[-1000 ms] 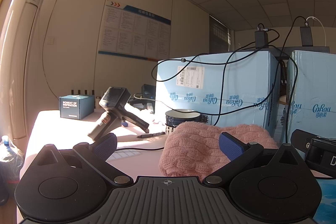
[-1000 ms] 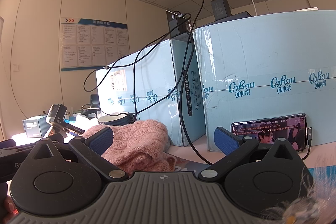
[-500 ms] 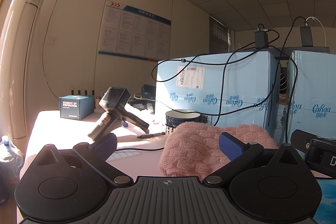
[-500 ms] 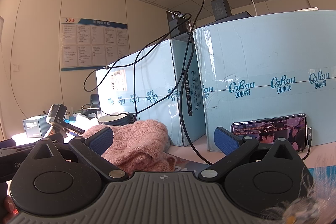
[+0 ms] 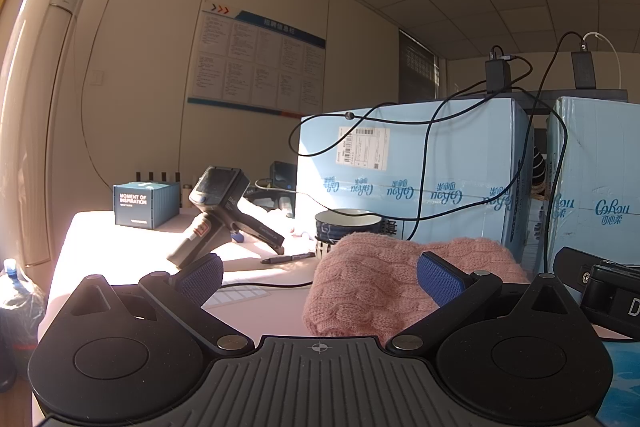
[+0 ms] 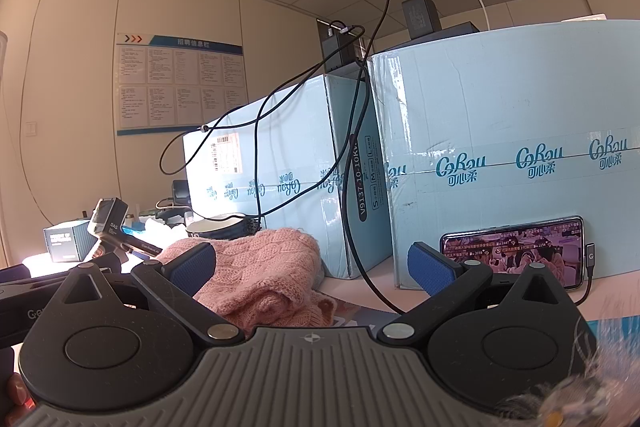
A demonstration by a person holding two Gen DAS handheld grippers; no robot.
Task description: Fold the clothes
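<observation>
**Pink cable-knit sweater bunched on the table**

The pink sweater (image 5: 384, 279) is a soft, fuzzy knit with a raised cable pattern running across its surface. It lies on the table as a thick, rounded bundle, not spread flat; its top is domed and its near edge rolls under. In the right wrist view the sweater (image 6: 260, 275) shows loose folds stacked one over another, with a ribbed edge spilling forward at the lower right and lying on a printed sheet. It sits just in front of the pale blue cartons, close to their base, with a dark bowl directly behind it.
</observation>
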